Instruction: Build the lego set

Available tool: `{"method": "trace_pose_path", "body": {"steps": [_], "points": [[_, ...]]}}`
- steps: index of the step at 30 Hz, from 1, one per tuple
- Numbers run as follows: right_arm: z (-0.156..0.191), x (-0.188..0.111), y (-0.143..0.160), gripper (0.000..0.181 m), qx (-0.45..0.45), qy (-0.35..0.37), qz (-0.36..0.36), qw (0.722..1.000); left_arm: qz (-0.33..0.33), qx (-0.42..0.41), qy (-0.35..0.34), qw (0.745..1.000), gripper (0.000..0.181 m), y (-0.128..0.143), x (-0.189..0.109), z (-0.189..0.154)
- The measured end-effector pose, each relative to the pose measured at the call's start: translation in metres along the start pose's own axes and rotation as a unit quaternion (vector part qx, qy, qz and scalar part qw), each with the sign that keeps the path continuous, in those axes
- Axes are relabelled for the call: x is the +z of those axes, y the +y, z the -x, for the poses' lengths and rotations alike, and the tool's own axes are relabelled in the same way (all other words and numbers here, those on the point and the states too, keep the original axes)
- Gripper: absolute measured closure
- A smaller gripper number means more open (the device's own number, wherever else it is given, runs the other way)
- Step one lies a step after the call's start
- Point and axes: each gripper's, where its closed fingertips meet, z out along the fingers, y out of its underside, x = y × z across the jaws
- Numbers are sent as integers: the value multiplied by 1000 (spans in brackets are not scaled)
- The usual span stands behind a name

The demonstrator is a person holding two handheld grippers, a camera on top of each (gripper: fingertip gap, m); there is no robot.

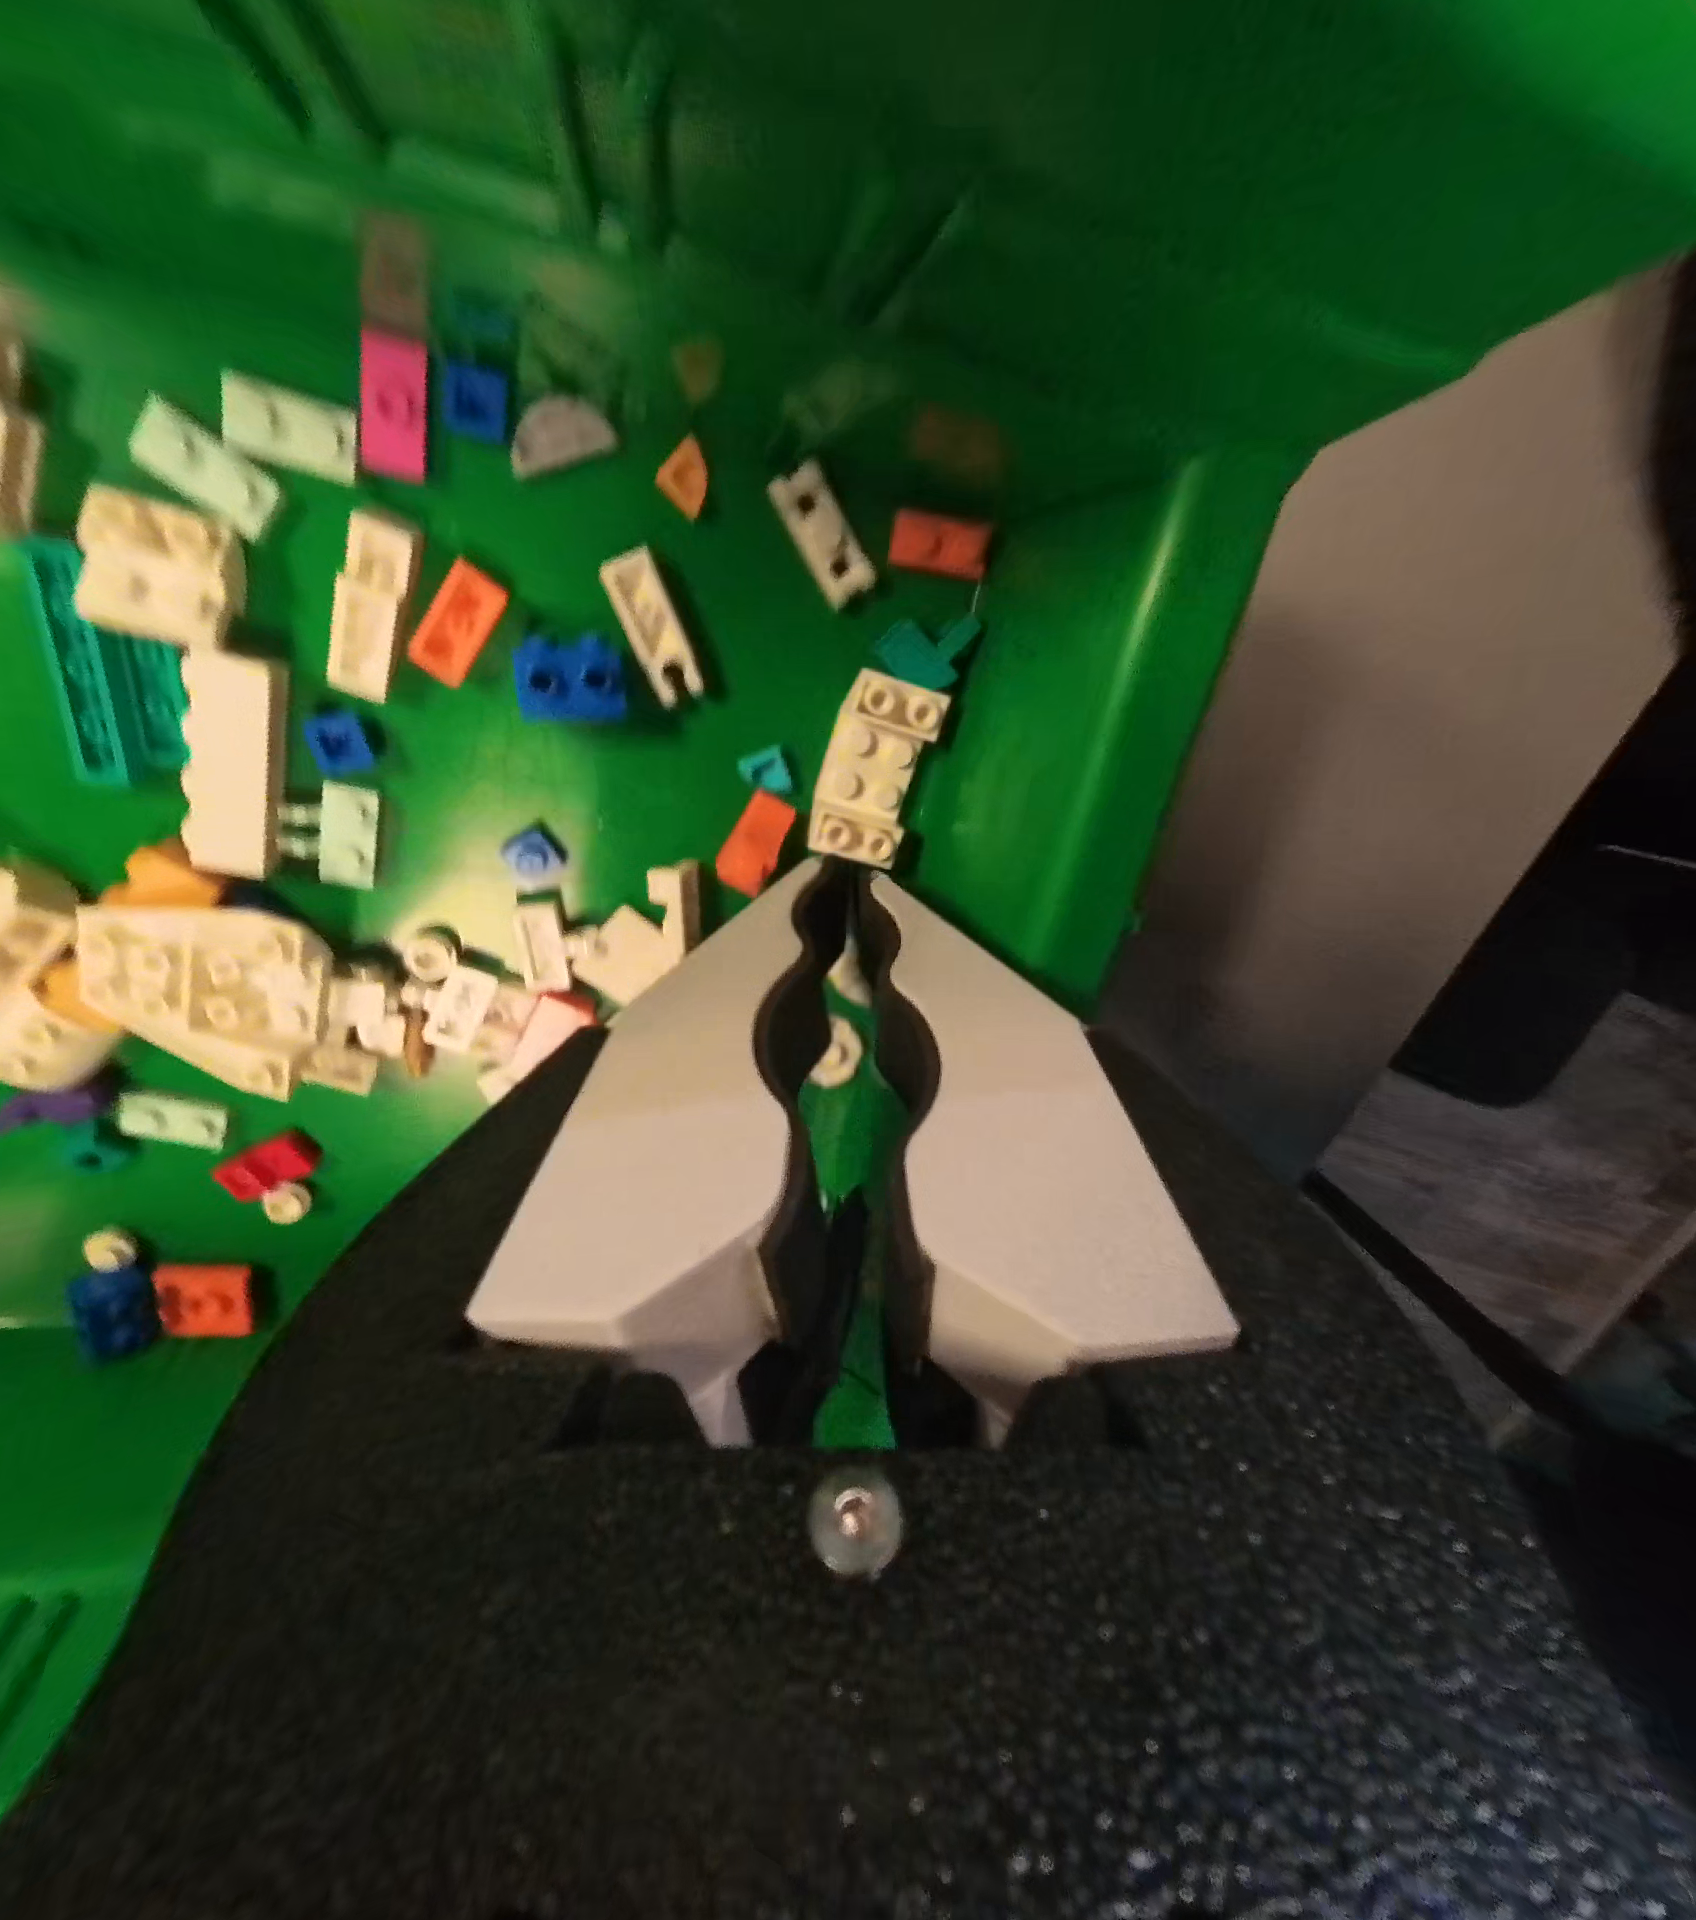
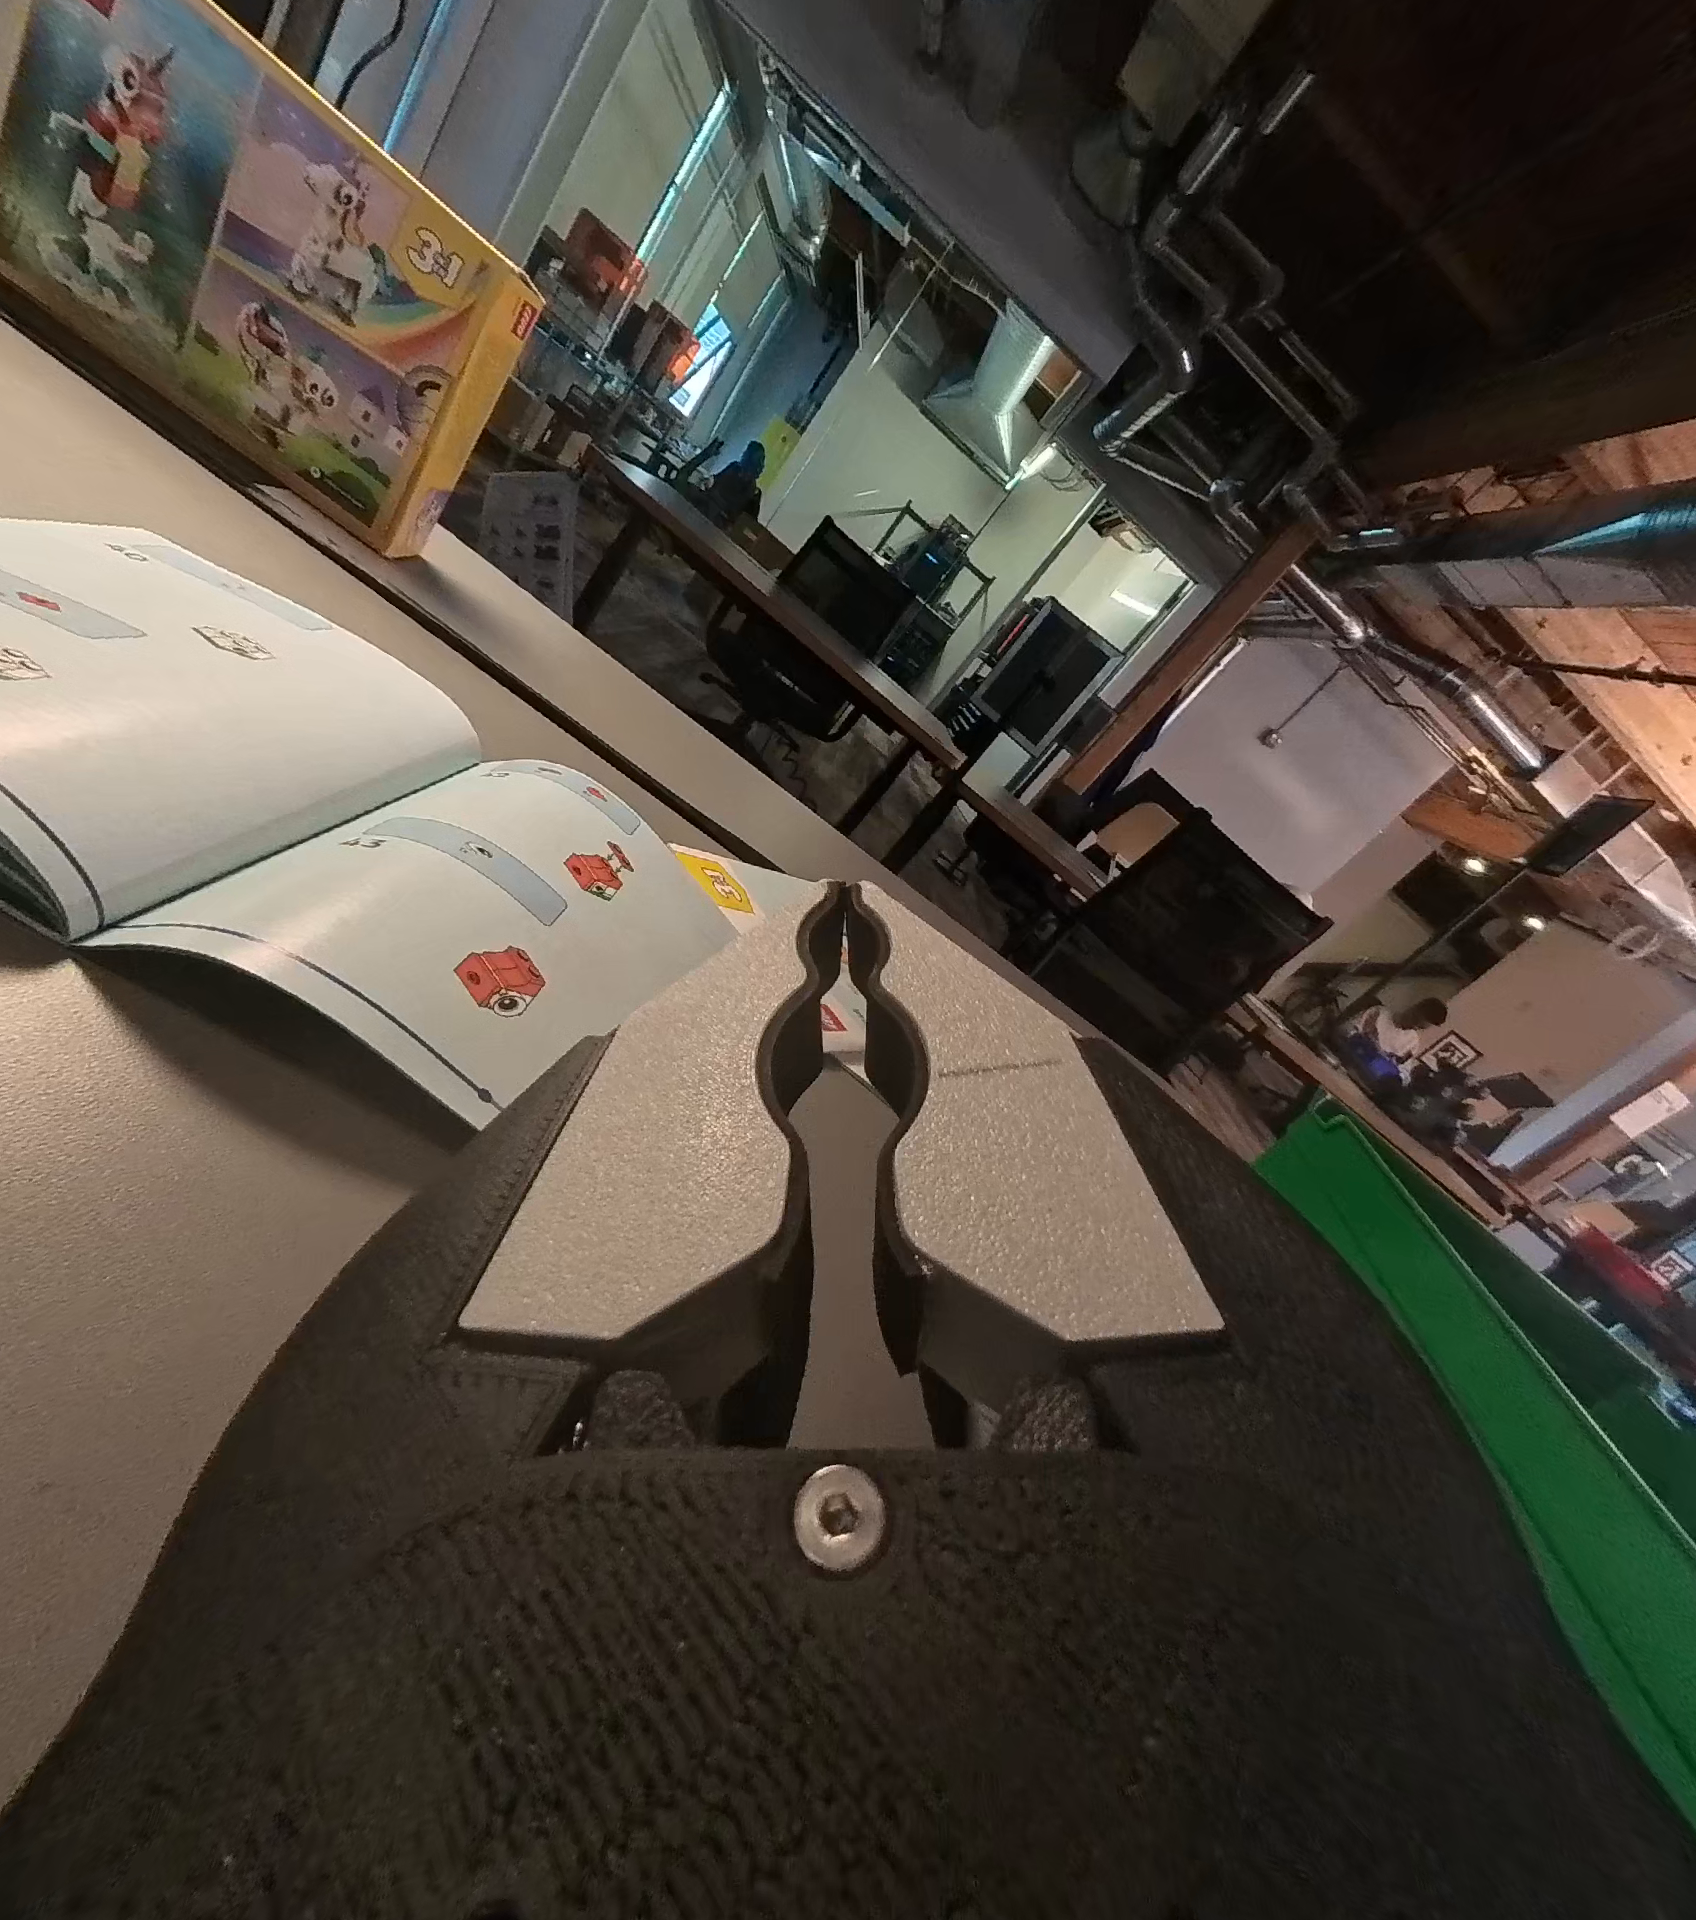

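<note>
In the left wrist view, my left gripper (image 1: 842, 878) is shut on the near end of a small cream-white lego assembly (image 1: 875, 764). The assembly has a teal piece (image 1: 917, 649) at its far end and stands out sharp above the blurred green tray (image 1: 615, 260). Many loose bricks lie in the tray: white, orange, blue, pink and teal, and a larger white build (image 1: 200, 987) is at the left. In the right wrist view, my right gripper (image 2: 844, 891) is shut, tips touching with nothing between them, low over the grey table (image 2: 96, 1247).
An open instruction booklet (image 2: 200, 748) lies on the table left of the right gripper, with the lego box (image 2: 241, 260) standing behind it. The green tray's rim (image 2: 1550, 1455) runs along the right. The tray's wall (image 1: 1083, 727) rises just right of the held assembly.
</note>
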Motion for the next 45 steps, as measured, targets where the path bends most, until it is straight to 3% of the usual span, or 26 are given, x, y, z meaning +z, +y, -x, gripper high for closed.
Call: {"method": "trace_pose_path", "body": {"steps": [8,15,17,21,30,37,45], "points": [[-1,-1,-1,181,7,-2,-5,1000,-36,57,-10,998,181,-30,5,-20],[-5,-1,1,181,9,12,4,1000,-67,-9,-122,990,180,-14,-23,25],[-10,-1,3,181,16,23,8,1000,-114,-56,-181,975,181,-17,-41,46],[-14,-1,6,181,17,33,17,999,-184,-116,-214,952,181,-17,-67,61],[-13,0,8,181,3,37,27,999,-189,-213,-294,912,181,20,-98,91],[-11,1,8,181,-1,33,27,999,-149,-214,-282,923,180,30,-89,84],[-10,0,5,181,6,28,18,999,-136,-257,-288,913,179,43,-91,88]]}}
